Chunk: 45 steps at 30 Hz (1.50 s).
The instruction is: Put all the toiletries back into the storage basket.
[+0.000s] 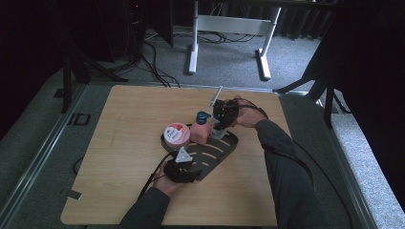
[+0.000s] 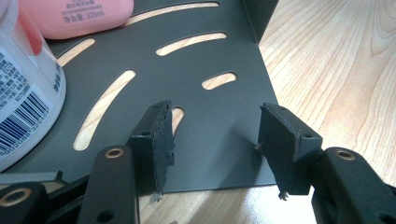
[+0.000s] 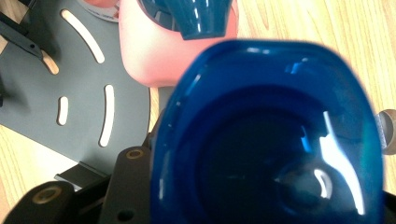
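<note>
Blue-capped bottle (image 3: 266,140), seen end-on from above in the right gripper view, sits between the jaws of the right gripper (image 1: 221,124). Its cap hides both pads, so I cannot tell whether they press on it or merely flank it. Its long axis is upright and runs straight along my line of sight, so the bottle lies directly below this gripper rather than off to one side. In the high view it stands at the far end of the dark slotted tray (image 1: 217,152), just beside the pink bottle (image 1: 199,131), with the white jar (image 1: 175,134) further along on the tray's left.

At the tray's near end I hold the left gripper (image 2: 215,135) released: its jaws stand well apart over the tray's near edge, with only flat plate between the pads and nothing gripped. The tray lies on the wooden table (image 1: 124,119).

I judge the coming move to be a purely vertical one for the right hand, which is far nearer the bottle than the left. Any sideways drift risks knocking the cap or body against the pink bottle, since the two stand so close
</note>
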Each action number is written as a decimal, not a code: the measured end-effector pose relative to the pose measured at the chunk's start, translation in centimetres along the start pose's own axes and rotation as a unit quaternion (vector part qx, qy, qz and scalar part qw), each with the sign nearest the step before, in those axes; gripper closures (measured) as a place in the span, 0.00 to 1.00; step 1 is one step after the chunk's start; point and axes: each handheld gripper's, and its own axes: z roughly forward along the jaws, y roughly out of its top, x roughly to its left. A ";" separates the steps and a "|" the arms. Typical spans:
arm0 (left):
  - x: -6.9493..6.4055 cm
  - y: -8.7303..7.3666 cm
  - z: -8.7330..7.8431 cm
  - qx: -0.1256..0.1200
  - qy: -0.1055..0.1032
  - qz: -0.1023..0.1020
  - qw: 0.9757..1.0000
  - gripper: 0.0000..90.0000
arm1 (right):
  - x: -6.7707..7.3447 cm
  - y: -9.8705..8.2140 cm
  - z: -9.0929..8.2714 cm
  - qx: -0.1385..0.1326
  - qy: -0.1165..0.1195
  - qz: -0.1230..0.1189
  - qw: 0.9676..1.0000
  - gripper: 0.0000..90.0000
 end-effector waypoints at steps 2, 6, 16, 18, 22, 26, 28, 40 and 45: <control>0.0 0.0 0.0 0.000 0.000 0.000 1.000 0.50 | -0.1 0.0 0.0 -0.004 -0.002 0.002 1.000 0.59; 0.0 0.0 0.0 0.000 0.000 -0.001 1.000 0.50 | -0.4 -0.1 -0.2 -0.015 -0.007 0.011 1.000 0.56; 0.0 0.0 0.0 0.000 0.000 0.000 1.000 0.50 | -0.3 -0.2 -0.3 -0.015 -0.003 0.018 1.000 0.46; 0.0 0.0 0.0 0.000 0.000 -0.001 1.000 0.50 | -0.3 -0.3 -0.3 -0.014 -0.001 0.022 1.000 0.44; 0.0 0.0 0.0 0.000 -0.001 -0.001 1.000 0.50 | -0.3 -0.5 -0.3 -0.012 0.000 0.032 0.999 0.40; 0.0 0.0 0.0 -0.001 -0.002 -0.002 1.000 0.50 | -0.3 -0.9 -0.5 -0.014 0.003 0.037 0.999 0.36; 0.1 0.0 0.0 -0.003 -0.004 -0.006 1.000 0.50 | -0.3 -1.3 -0.5 -0.015 0.005 0.040 0.999 0.33; 0.0 0.1 -0.7 -0.022 0.009 -0.010 1.000 0.47 | 0.0 -3.6 -1.9 -0.039 -0.001 0.050 0.998 0.29; 0.0 0.2 -1.4 -0.030 0.009 -0.008 0.999 0.47 | 0.3 -4.9 -1.8 -0.048 0.006 0.058 0.997 0.29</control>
